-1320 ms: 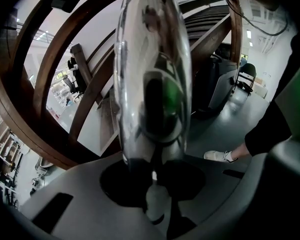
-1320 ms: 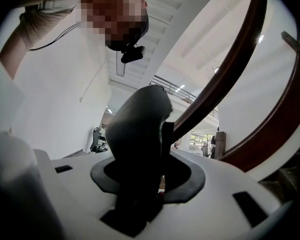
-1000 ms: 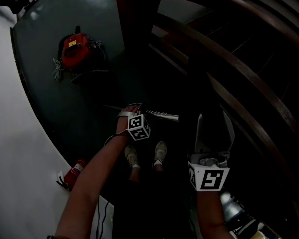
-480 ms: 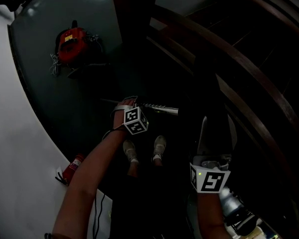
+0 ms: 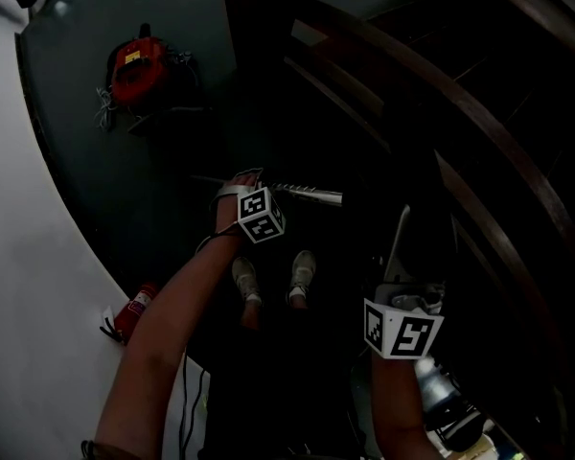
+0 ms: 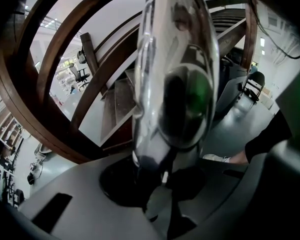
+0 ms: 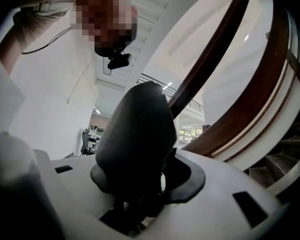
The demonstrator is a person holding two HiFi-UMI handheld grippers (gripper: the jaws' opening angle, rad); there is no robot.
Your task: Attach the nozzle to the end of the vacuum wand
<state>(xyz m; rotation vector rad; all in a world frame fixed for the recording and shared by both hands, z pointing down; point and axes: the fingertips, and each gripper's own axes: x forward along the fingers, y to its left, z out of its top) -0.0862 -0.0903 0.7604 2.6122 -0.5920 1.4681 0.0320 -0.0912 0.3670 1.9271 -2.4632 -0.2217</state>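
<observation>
The jaws of our left gripper are pinched fully onto the vacuum wand, which projects ahead of them. Those of our right gripper — half spread — clamp the nozzle between them. We align both axes before pushing straight.

Vacuum wand lies level, ahead of shoes. Left gripper on wand's left part, wand between jaws. Right gripper right of wand's end and nearer to person, nozzle between jaws. Machine on floor, far left, beyond wand. Curved railing at right.
</observation>
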